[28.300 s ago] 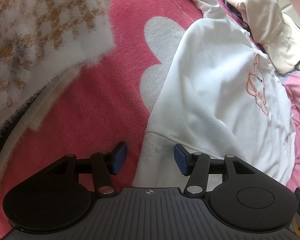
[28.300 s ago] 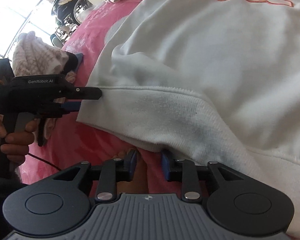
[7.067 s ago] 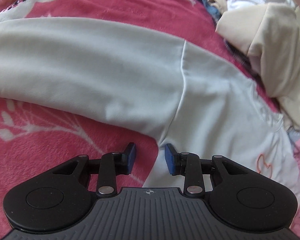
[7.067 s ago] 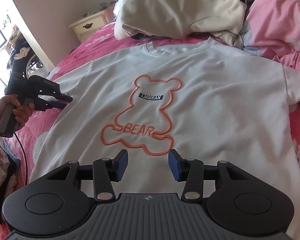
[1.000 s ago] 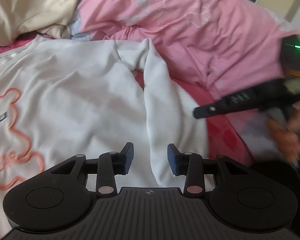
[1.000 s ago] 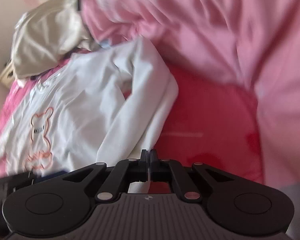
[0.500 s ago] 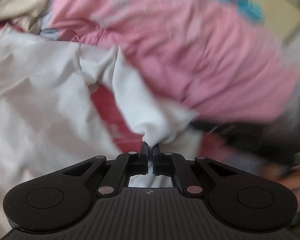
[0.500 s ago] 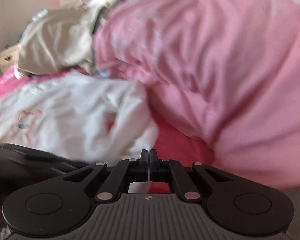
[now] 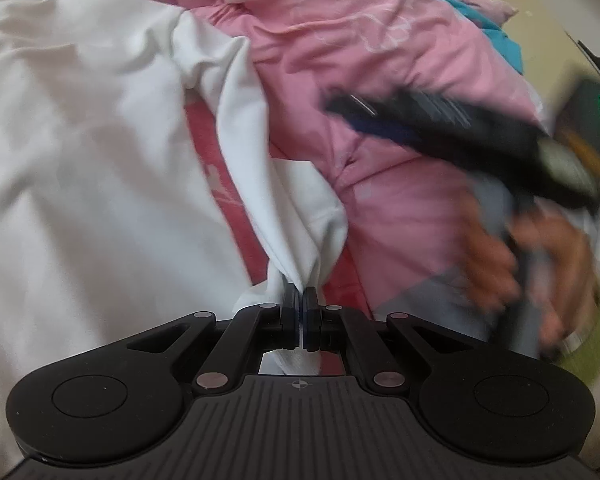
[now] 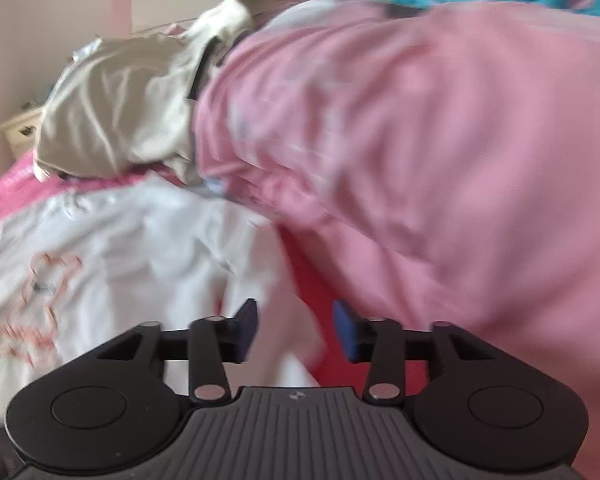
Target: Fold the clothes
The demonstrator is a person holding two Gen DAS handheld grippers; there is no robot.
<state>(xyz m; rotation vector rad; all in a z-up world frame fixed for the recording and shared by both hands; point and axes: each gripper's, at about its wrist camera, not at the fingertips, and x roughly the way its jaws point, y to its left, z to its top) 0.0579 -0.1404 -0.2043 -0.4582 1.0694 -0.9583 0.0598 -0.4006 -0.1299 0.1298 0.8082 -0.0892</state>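
The left gripper (image 9: 300, 300) is clenched on the end of the white sweatshirt's sleeve (image 9: 296, 216), which rises gathered from between its pads and runs up and left to the sweatshirt (image 9: 80, 140) spread flat over the red bedcover (image 9: 216, 176). The right gripper (image 10: 294, 330) has its jaws opening with nothing pressed between them, the sweatshirt's white cloth lying below and to the left of its fingers and a pink quilt (image 10: 440, 140) heaped to the right; in the left wrist view it hangs blurred over that quilt, clear of the sleeve
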